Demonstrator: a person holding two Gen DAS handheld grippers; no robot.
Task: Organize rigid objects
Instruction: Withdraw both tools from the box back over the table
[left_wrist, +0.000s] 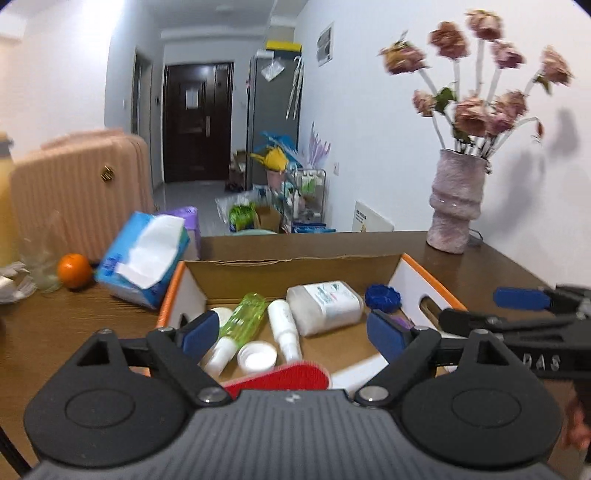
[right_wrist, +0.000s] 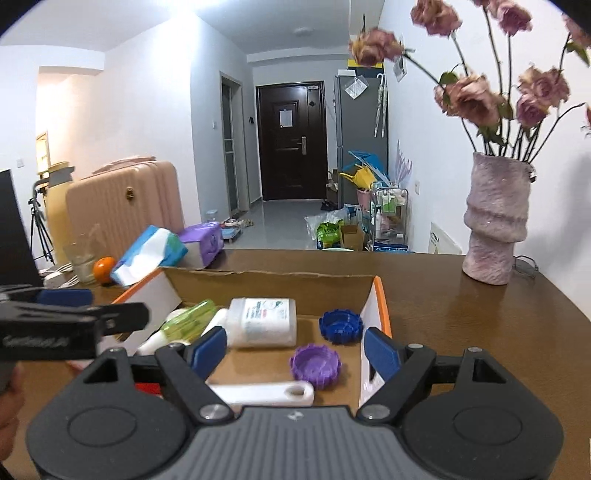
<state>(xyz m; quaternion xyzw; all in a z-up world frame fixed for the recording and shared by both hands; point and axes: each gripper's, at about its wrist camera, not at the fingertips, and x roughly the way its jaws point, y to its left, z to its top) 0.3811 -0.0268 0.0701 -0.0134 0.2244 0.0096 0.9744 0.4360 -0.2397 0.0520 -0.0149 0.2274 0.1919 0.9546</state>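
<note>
Now my right tool (right_wrist: 295, 350) hangs released over the box (right_wrist: 380, 306), with the purple cap (right_wrist: 315, 365) just ahead at lower centre, nearer than my left tool (left_wrist: 291, 332), also released.

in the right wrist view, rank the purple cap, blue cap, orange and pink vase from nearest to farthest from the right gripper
1. purple cap, in the box just ahead between the open fingers of the right gripper.
2. blue cap, further into the box, by its right wall.
3. pink vase, far right on the table.
4. orange, far left, beyond the box.
</note>
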